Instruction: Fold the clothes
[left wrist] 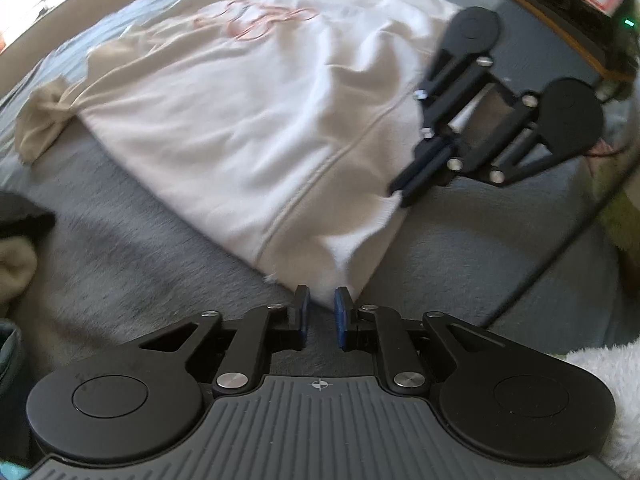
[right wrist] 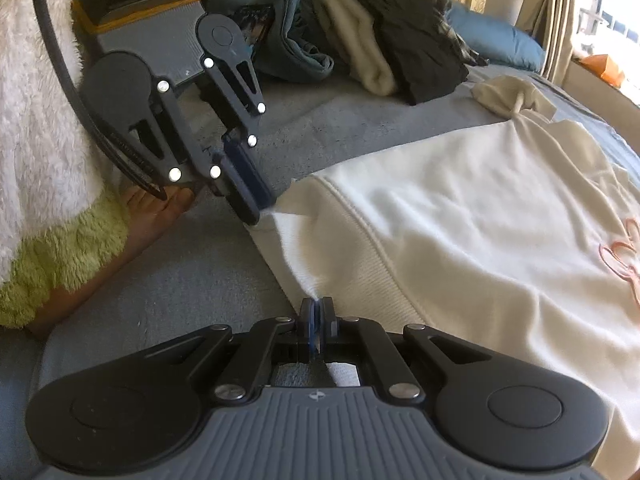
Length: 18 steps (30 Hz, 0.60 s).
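Cream-white cotton sweatshirt with a pink line drawing on the chest (left wrist: 256, 120) lies spread flat on the grey bed cover (left wrist: 132, 248), ribbed hem toward me, one sleeve bunched at the far edge (left wrist: 40, 120).

My right hand-held gripper (right wrist: 317, 312) is clenched on the hem corner; a sliver of white fabric shows pinched between the blue pads. My left hand-held gripper (left wrist: 320, 306) is released, jaws parted, sitting right at the other hem corner, cloth just at the pad tips but not gripped.

Judgement: this fits either taking hold of the hem for a fold or letting go after laying the garment down. Can't settle which from here.

If the hem gets lifted, to do it well:
- both corners held evenly, a good bite past the ribbing, not only the frayed edge
- keep hem taut between the two grippers so the body doesn't sag or wrinkle
- the bunched sleeve will want flattening or it will lump inside any fold

Risk: a one-sided pull skews the cloth on the fuzzy cover.

Pile of dark, cream and teal clothes (right wrist: 360, 40) sits well apart at the bed's far side. A fluffy white and green sleeve (right wrist: 48, 160) is at the left of the right wrist view.
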### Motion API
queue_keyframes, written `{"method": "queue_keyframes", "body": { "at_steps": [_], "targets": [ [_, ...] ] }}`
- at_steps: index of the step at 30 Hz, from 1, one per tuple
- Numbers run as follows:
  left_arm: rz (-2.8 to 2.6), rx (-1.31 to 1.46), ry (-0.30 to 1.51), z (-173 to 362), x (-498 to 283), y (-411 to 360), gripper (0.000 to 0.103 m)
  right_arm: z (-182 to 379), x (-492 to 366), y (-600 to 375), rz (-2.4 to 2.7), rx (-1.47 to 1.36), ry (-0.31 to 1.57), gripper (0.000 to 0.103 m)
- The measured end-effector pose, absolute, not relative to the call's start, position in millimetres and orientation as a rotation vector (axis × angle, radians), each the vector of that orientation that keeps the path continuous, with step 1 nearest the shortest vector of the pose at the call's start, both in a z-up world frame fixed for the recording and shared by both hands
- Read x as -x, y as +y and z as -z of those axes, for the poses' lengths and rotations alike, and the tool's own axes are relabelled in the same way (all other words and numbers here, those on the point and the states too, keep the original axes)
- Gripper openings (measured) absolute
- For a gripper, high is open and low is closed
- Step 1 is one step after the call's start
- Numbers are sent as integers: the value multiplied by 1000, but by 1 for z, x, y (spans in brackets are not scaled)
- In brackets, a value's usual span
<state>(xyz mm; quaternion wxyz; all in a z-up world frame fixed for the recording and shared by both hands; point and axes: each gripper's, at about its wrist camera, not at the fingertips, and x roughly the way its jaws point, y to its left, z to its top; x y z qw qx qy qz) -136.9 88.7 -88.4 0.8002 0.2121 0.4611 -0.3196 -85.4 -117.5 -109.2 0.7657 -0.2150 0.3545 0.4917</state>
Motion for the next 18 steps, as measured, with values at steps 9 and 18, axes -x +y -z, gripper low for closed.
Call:
{"method": "queue_keyframes", "body": {
  "at_steps": [9, 18],
  "targets": [
    [666, -230, 920, 62, 114, 84, 26, 88, 45, -199, -879, -17, 967, 7],
    [798, -247, 886, 90, 102, 10, 28, 84, 46, -305, -490, -346, 1039, 9]
  ]
}}
